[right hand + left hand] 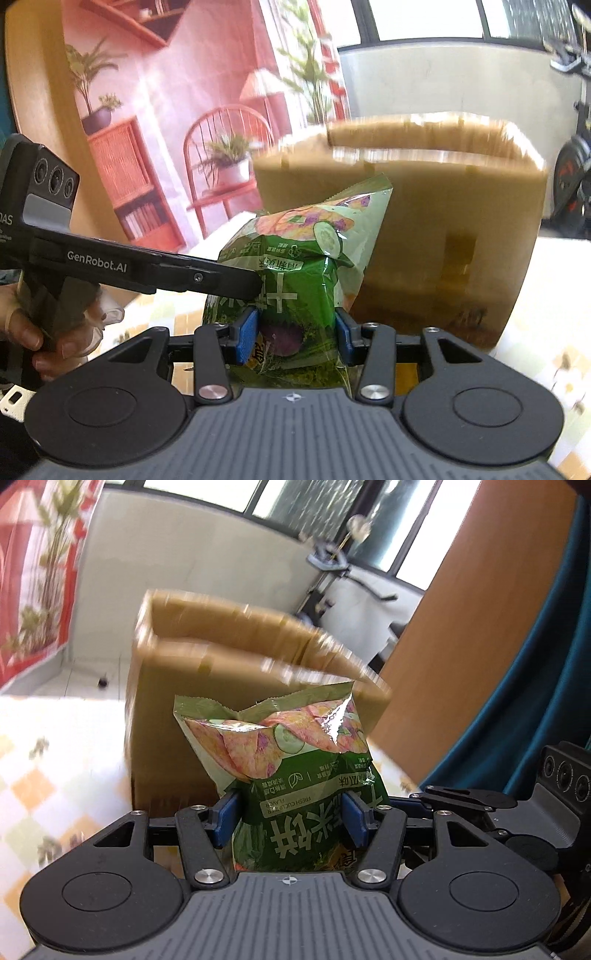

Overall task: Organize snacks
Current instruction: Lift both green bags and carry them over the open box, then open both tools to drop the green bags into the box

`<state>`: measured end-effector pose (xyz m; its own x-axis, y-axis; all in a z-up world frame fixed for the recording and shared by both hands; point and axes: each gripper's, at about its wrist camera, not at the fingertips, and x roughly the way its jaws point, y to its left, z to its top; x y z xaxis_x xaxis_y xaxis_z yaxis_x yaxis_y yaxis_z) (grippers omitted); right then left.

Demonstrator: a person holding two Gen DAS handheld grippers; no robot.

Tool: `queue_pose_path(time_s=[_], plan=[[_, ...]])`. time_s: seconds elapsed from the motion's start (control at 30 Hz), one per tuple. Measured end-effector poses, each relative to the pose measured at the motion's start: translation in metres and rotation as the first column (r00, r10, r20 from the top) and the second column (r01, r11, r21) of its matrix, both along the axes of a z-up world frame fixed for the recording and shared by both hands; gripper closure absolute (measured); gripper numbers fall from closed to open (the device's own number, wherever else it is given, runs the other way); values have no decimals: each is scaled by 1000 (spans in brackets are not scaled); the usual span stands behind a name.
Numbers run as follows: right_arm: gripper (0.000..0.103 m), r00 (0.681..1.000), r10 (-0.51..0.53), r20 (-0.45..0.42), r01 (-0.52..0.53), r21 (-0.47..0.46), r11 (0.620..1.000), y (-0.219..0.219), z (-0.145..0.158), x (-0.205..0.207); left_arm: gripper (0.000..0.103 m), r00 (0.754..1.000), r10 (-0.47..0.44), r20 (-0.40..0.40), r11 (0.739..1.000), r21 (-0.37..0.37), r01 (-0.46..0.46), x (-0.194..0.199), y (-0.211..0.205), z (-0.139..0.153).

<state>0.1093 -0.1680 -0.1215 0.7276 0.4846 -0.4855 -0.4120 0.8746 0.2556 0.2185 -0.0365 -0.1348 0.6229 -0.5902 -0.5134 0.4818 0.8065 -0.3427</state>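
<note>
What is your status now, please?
Left gripper and right gripper both shut on green snack bag. Cardboard box open behind it. Nothing in the way.

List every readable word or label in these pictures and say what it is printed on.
"FRESH CUCUMBER FLAVOR": green snack bag, upside down.
"GenRobot.AI": side of the left gripper.
"DAS": partial, cut off at the frame edge, same gripper's body.
Chinese lettering on the bag: present, not transcribed.
Cardboard box: blurred, no text.
</note>
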Motion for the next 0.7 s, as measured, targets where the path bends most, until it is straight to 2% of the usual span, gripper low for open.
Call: queue_pose_path(time_s=[0.2, 0.4, 0.7], plan=[[57, 994, -20, 109, 18, 17, 1000, -12, 36, 8, 42, 994, -11, 112, 1000, -2, 12, 15, -13, 43], [57, 976, -34, 213, 31, 17, 999, -19, 68, 26, 42, 982, -1, 191, 1000, 2, 0, 42, -22, 72], [57, 953, -61, 297, 55, 31, 998, -18, 91, 90, 41, 977, 8, 213, 1000, 19, -13, 103, -36, 106]])
